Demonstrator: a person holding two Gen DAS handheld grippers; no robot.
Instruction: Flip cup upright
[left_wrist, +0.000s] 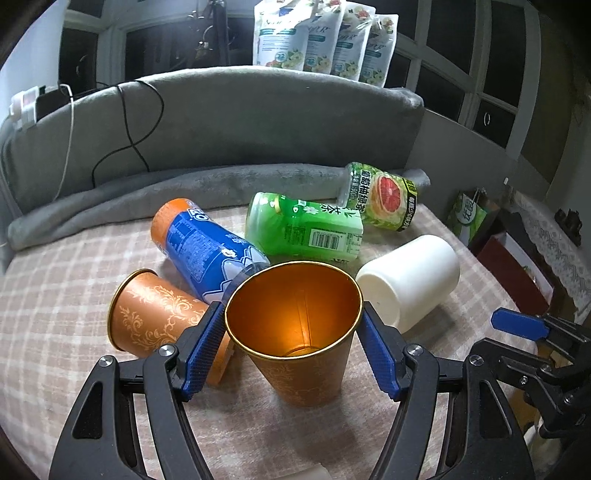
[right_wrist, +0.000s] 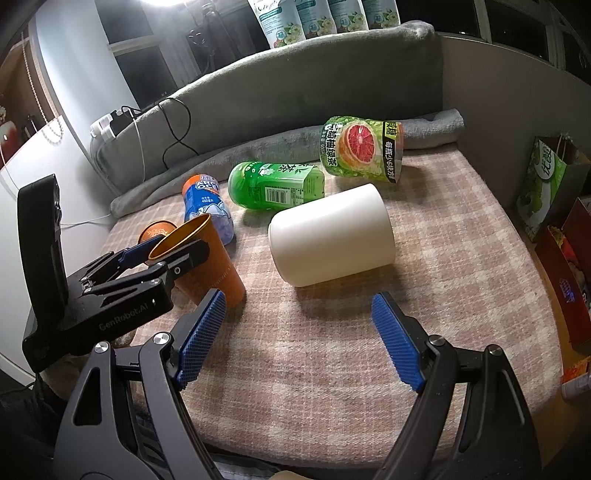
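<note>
An orange cup (left_wrist: 295, 325) with a gold rim stands mouth-up on the checked cloth, tilted a little toward the camera. My left gripper (left_wrist: 293, 325) has its blue pads against the cup's sides just below the rim. In the right wrist view the same cup (right_wrist: 210, 258) stands at the left with the left gripper (right_wrist: 162, 254) around its rim. A second orange cup (left_wrist: 155, 314) lies on its side to the left. A white cup (right_wrist: 330, 236) lies on its side in the middle. My right gripper (right_wrist: 297, 332) is open and empty, just in front of the white cup.
Three bottles lie on the cloth behind the cups: a blue-and-orange one (left_wrist: 207, 247), a green one (left_wrist: 303, 229) and a grapefruit-label one (left_wrist: 380, 195). A grey blanket (left_wrist: 221, 122) rises along the back. A grey panel (right_wrist: 498, 103) walls the right side, with bags (right_wrist: 546, 181) beyond.
</note>
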